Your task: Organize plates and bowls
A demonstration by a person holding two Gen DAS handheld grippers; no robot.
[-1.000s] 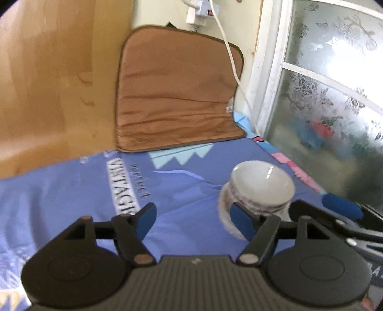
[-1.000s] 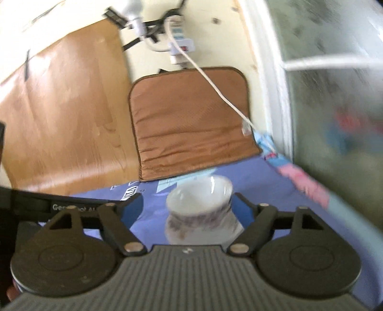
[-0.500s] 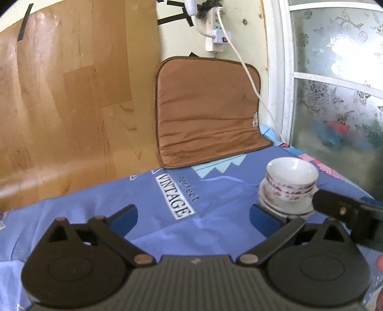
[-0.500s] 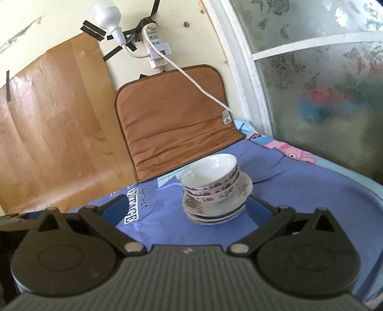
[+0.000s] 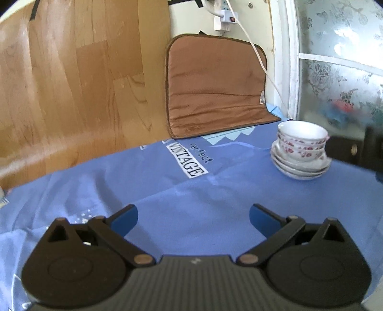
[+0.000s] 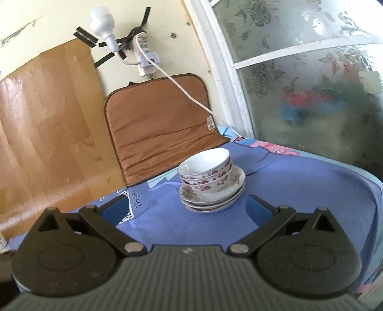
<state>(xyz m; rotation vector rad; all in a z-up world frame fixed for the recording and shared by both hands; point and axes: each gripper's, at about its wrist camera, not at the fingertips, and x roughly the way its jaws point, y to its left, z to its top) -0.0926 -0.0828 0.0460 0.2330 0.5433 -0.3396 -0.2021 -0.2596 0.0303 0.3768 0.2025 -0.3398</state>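
Left hand-held gripper (image 5: 193, 219) spread wide, nothing between its jaws; right hand-held gripper (image 6: 189, 210) spread too, empty; bowls (image 6: 207, 172) sit nested on stacked plates (image 6: 213, 197) on the blue-clothed worktop (image 6: 299, 191).

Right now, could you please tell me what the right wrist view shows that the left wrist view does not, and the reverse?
Only the right wrist view shows the light bulb taped to the wall and the pink cartoon print on the cloth's far edge. Only the left wrist view shows the whole "VINTAGE" label and part of the right claw beside the stack. Both show the bowls nested on the plates, the brown mat, the power strip, the blue cloth and the frosted window.
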